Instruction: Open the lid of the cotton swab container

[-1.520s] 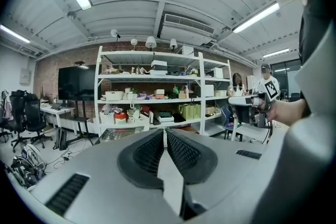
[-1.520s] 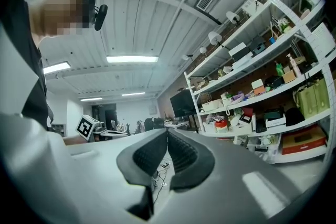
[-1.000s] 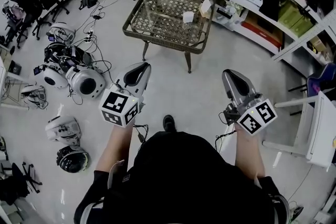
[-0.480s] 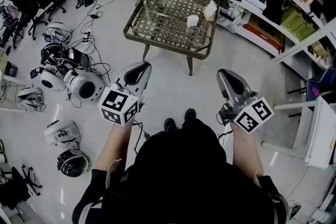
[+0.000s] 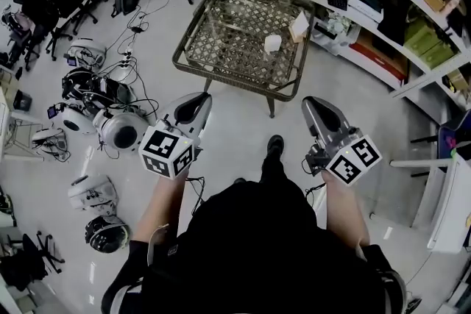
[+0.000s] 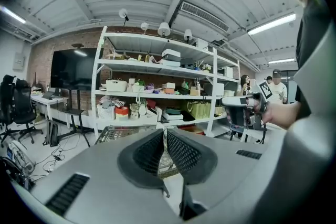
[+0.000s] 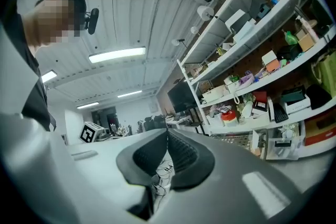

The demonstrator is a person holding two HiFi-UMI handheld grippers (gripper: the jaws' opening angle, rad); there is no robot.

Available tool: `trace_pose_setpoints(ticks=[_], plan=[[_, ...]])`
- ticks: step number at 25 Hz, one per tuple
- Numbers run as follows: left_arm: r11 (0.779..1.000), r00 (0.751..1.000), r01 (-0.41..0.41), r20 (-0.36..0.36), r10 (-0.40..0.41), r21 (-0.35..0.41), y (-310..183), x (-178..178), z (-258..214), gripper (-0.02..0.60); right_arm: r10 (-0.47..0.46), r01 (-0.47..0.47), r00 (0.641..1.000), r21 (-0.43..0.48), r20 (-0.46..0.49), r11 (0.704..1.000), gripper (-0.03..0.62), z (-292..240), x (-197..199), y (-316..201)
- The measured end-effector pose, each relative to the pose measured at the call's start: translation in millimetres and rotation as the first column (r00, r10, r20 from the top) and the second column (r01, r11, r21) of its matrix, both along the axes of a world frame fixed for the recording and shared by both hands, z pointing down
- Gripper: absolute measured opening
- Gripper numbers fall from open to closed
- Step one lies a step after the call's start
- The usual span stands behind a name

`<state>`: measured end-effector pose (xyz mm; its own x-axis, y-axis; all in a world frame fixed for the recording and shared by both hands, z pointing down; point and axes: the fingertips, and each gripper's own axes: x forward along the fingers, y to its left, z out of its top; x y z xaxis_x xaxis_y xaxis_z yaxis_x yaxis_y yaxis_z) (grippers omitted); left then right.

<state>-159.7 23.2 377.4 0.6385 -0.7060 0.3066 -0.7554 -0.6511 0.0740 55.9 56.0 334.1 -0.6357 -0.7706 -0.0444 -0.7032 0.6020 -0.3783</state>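
A small white container (image 5: 272, 43) stands on the wicker-framed glass table (image 5: 221, 62), and a second white object (image 5: 298, 26) sits near that table's right edge. Which of them holds the cotton swabs I cannot tell. My left gripper (image 5: 202, 97) is shut and empty, held in the air short of the table's near edge. My right gripper (image 5: 308, 104) is also shut with nothing in it, level with the left one. In the left gripper view the pads (image 6: 157, 150) meet, with the table (image 6: 113, 134) beyond them. The right gripper view shows its pads (image 7: 178, 152) pressed together.
White shelving (image 5: 346, 4) packed with boxes runs behind and to the right of the table. Helmets, devices and cables (image 5: 103, 114) lie on the floor to the left. A white desk (image 5: 452, 195) stands at the right. The person's shoe (image 5: 274, 145) is on the floor ahead.
The person has stepped forward: the table has come nearer in the head view and one foot has swung ahead. Both grippers stayed shut and kept their spacing.
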Motion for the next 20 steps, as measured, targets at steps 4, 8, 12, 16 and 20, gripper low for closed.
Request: trace_pose_setpoints(ticks=[4,8,12,16,20], plan=[[1.0,1.0,0.007,-0.007,-0.007,-0.019,-43,31,6,0.026,-0.024,0.026,0.996,0.022,-0.086,0.999,0.015,9,15,-44],[1.0,1.0,0.006,0.008,-0.006,-0.024,-82,69,8,0.026,-0.045,0.045,0.997,0.005,-0.069,0.999,0.015,15,43,-91],[1.0,1.0,0.011,0.009,-0.011,-0.027,-120,99,8,0.026,-0.062,0.062,0.995,-0.003,-0.072,0.998,0.015,16,71,-130],[0.999,1.0,0.011,-0.027,-0.012,-0.032,-143,119,6,0.026,-0.084,0.082,0.993,-0.021,-0.078,0.996,0.015,23,87,-156],[0.999,1.0,0.003,-0.001,-0.004,-0.032,-162,123,11,0.026,-0.097,0.094,0.992,-0.035,-0.076,0.995,0.015,25,86,-177]])
